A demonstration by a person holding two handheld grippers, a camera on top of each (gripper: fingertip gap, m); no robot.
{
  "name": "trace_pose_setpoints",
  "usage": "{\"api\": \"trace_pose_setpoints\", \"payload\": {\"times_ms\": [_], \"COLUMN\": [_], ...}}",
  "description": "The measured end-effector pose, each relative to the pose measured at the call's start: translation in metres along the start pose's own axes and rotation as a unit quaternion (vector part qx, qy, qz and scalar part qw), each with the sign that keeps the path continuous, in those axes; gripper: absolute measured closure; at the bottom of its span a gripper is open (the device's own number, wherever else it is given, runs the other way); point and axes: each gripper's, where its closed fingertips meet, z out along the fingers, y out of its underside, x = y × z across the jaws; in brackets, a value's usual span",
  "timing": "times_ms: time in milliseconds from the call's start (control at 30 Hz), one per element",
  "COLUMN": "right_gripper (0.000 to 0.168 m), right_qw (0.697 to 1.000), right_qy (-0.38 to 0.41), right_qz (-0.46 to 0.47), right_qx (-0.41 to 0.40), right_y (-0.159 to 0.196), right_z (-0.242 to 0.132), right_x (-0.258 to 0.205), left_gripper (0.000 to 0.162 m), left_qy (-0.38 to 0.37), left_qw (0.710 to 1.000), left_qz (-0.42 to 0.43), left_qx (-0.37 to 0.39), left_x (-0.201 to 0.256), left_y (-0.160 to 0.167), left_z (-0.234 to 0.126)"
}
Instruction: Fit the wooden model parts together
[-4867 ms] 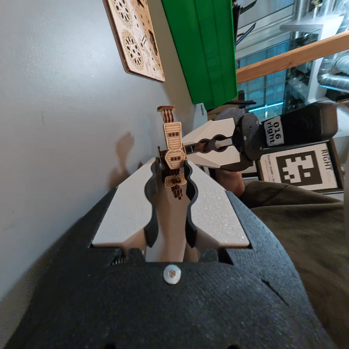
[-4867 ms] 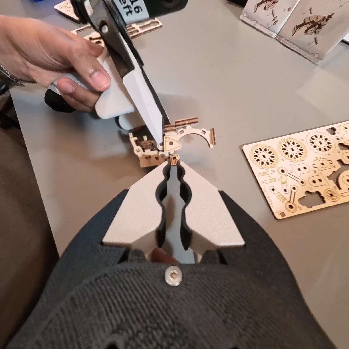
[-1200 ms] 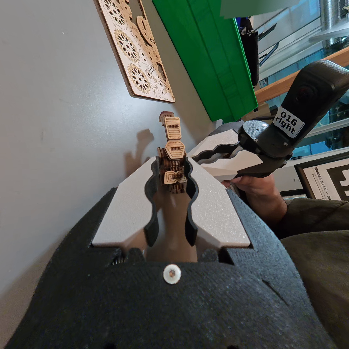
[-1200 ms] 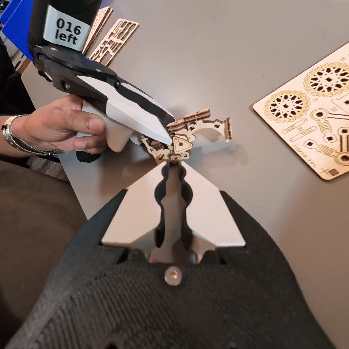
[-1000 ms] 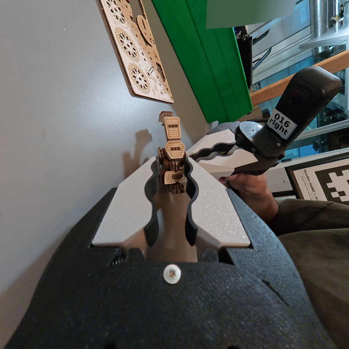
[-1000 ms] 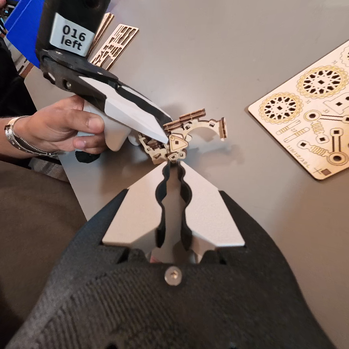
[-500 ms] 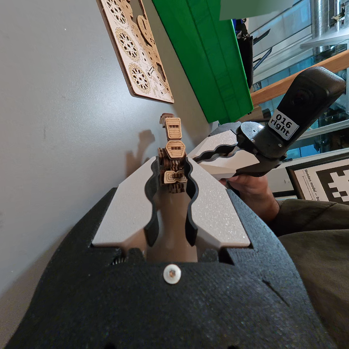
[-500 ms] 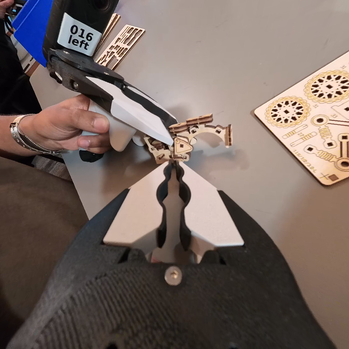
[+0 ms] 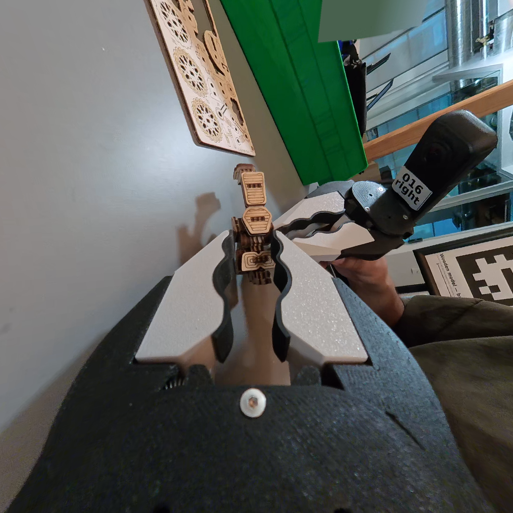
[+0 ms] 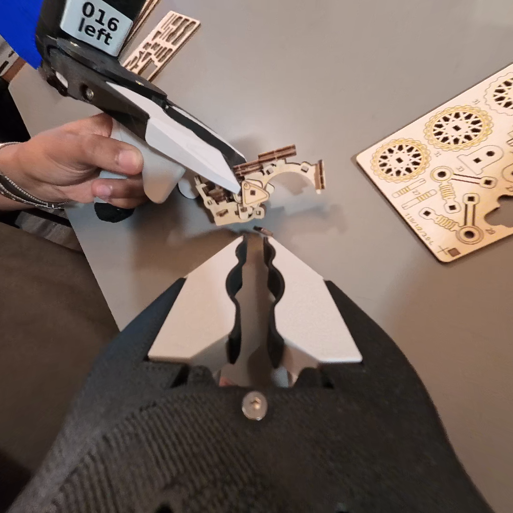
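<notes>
A grey table (image 9: 83, 138) fills the left wrist view, with a green bin (image 9: 299, 91) along its far edge and glass railings and shelving behind; taking the wooden model (image 9: 254, 236) as the landmark, the left gripper (image 9: 251, 249) is clamped on its lower block, both dark pads pressed against the layered sides, so the model stands out above the fingertips clear of the table; beyond it lies the wooden parts sheet (image 9: 202, 83) with its cut wheels; to the model's right the right gripper (image 9: 286, 233) reaches in with its tips beside the model, and whether they touch it cannot be told here, as half a second ago. In the right wrist view the same grey table (image 10: 305, 69) lies under everything; the wooden model (image 10: 249, 191) hangs from the left gripper (image 10: 233, 180), its arched fender pointing toward the parts sheet (image 10: 444, 188), a smaller cut sheet (image 10: 161, 47) well behind it; the right gripper (image 10: 254, 236) has drawn back from the model since half a second ago, when its tips sat right under the triangular plate; its jaws are now nearly closed with a narrow gap, and a small dark piece (image 10: 262, 229) sits at the right fingertip, though whether it is pinched cannot be told. I judge that either a press-fit was just finished or the piece came away and needs re-seating.
</notes>
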Motion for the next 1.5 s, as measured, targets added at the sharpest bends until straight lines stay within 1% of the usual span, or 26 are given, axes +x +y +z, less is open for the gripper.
{"api": "trace_pose_setpoints", "payload": {"times_ms": [233, 400, 567, 600, 700, 900, 1000, 1067, 1100, 1133, 1200, 1233, 1300, 1400, 1467, 1500], "right_gripper": [0.157, 0.159, 0.152, 0.152, 0.16, 0.16, 0.16, 0.16, 0.161, 0.161, 0.161, 0.161, 0.161, 0.161, 0.16, 0.16], "right_qw": [1.0, 0.999, 0.998, 0.998, 0.995, 0.985, 0.984, 0.985, 0.986, 0.987, 0.99, 0.992, 0.994, 0.992, 0.982, 0.974], "right_qy": [0.015, 0.033, 0.022, 0.018, 0.027, 0.056, 0.057, 0.051, 0.044, 0.036, 0.017, 0.004, -0.027, -0.087, -0.146, -0.177], "right_qz": [0.0, -0.031, -0.048, -0.054, -0.089, -0.157, -0.163, -0.161, -0.159, -0.154, -0.138, -0.126, -0.094, -0.031, 0.019, 0.045], "right_qx": [-0.005, -0.019, -0.021, -0.022, -0.03, -0.041, -0.037, -0.024, -0.014, -0.004, 0.017, 0.028, 0.049, 0.084, 0.115, 0.13], "right_y": [0.001, 0.003, 0.004, 0.004, 0.005, 0.006, 0.005, 0.0, -0.003, -0.005, -0.011, -0.014, -0.019, -0.028, -0.036, -0.04], "right_z": [0.002, 0.007, 0.006, 0.006, 0.008, 0.008, 0.005, 0.003, 0.001, -0.001, -0.004, -0.006, -0.009, -0.018, -0.026, -0.032], "right_x": [0.007, 0.007, 0.003, 0.002, 0.001, 0.0, 0.0, -0.002, -0.004, -0.007, -0.012, -0.014, -0.019, -0.025, -0.032, -0.036], "left_gripper": [0.135, 0.135, 0.135, 0.135, 0.135, 0.134, 0.121, 0.103, 0.093, 0.09, 0.089, 0.091, 0.096, 0.109, 0.116, 0.124], "left_qy": [-0.008, -0.003, 0.003, 0.002, -0.004, -0.009, -0.023, -0.024, -0.014, -0.012, -0.033, -0.041, -0.031, 0.0, -0.01, -0.012], "left_qw": [1.0, 1.0, 1.0, 1.0, 1.0, 0.999, 0.998, 0.999, 0.999, 0.997, 0.991, 0.986, 0.974, 0.952, 0.938, 0.93], "left_qz": [-0.008, -0.009, -0.012, -0.007, 0.016, 0.041, 0.049, 0.046, 0.047, 0.058, 0.111, 0.145, 0.212, 0.302, 0.346, 0.367], "left_qx": [0.022, 0.018, 0.014, 0.009, -0.007, -0.019, -0.008, 0.009, 0.023, 0.04, 0.061, 0.067, 0.074, 0.049, 0.019, 0.001], "left_x": [-0.01, -0.009, -0.008, -0.008, -0.007, -0.007, -0.011, -0.01, -0.005, -0.001, 0.005, 0.01, 0.028, 0.05, 0.05, 0.049], "left_y": [-0.013, -0.012, -0.011, -0.009, -0.005, -0.002, -0.008, -0.016, -0.021, -0.027, -0.035, -0.037, -0.037, -0.018, -0.005, 0.002], "left_z": [-0.01, -0.01, -0.01, -0.009, -0.008, -0.009, -0.013, -0.019, -0.023, -0.027, -0.034, -0.036, -0.036, -0.027, -0.019, -0.016]}}
